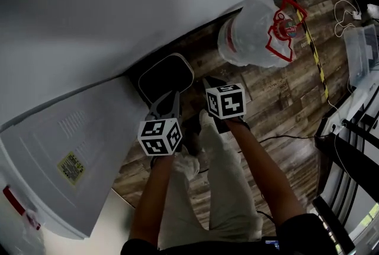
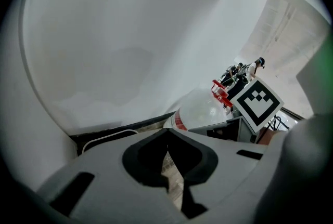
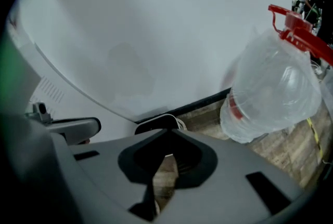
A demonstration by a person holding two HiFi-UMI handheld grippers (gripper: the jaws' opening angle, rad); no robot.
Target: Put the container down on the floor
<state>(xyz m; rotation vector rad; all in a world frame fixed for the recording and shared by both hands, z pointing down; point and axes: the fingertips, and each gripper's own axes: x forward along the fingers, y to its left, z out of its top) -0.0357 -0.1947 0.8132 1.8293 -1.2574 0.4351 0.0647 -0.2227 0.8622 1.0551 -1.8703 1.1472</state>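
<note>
Clear jug (image 1: 251, 32) with red handle (image 1: 284, 29) rests on wood floor (image 1: 278, 106). Left tongs (image 2: 166, 133) closed, empty. Right tongs (image 3: 167, 133) closed, empty. Both apart from jug.

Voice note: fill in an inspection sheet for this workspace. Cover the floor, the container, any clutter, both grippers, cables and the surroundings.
Surface: wood-plank floor, with striped tape running across it.
Job's things: dark container with a pale rim, down on the floor at the wall's base, apart from both grippers.
Clutter: clear water jug with a red handle, on the floor by the wall; clear plastic bin at the right.
Grippers: left gripper shut, nothing between its jaws; right gripper shut, empty.
Cables: white cable near the bin; thin black cable across the floor.
Surroundings: white wall; white appliance at the left.
</note>
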